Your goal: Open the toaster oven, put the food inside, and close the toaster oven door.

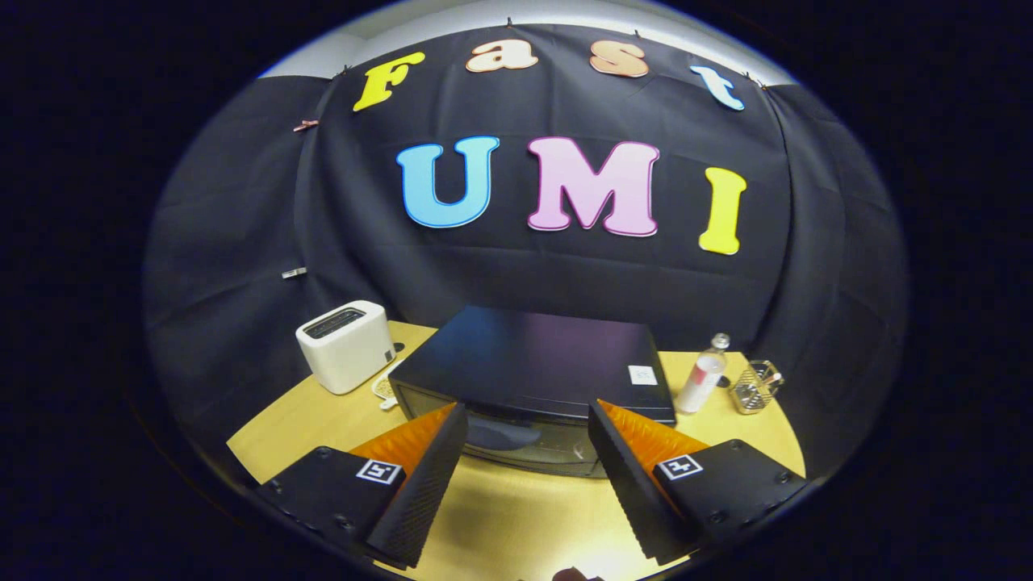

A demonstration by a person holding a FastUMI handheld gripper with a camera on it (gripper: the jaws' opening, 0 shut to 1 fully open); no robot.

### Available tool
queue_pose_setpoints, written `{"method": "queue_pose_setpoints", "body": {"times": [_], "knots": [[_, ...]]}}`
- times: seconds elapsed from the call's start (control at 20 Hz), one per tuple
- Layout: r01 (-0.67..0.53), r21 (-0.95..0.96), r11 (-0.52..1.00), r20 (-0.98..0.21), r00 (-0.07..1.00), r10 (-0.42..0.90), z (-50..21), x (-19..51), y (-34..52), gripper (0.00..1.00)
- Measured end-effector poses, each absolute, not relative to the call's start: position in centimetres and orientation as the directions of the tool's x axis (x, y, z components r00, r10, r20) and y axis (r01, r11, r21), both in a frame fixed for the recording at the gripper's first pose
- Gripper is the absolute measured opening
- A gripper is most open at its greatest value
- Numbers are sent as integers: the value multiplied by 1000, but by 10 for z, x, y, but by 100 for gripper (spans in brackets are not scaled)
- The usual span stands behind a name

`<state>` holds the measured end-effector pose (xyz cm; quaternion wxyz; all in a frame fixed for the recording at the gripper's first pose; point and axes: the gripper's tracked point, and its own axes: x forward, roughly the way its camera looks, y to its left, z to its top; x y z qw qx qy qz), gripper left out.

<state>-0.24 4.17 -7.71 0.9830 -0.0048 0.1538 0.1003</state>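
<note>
A black toaster oven (537,363) stands on the yellow table (516,516), just ahead of my fingers. Its glass door (516,440) faces me and looks closed, with a dark shape dimly visible behind the glass. My gripper (529,420) is open, held above the table in front of the door, its two fingers spread wide with nothing between them but the door beyond. The fingertips sit close to the oven's front top edge; I cannot tell if they touch it.
A white slot toaster (345,345) stands left of the oven, with a small pale object (385,389) at its foot. Right of the oven stand a clear bottle (702,376) and a small glass container (756,387). Black cloth walls close in behind.
</note>
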Motion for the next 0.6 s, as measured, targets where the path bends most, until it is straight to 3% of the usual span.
{"method": "queue_pose_setpoints", "body": {"times": [0.6], "knots": [[-56, 115, 992, -133, 989, 71, 4, -21, -19, 98]]}}
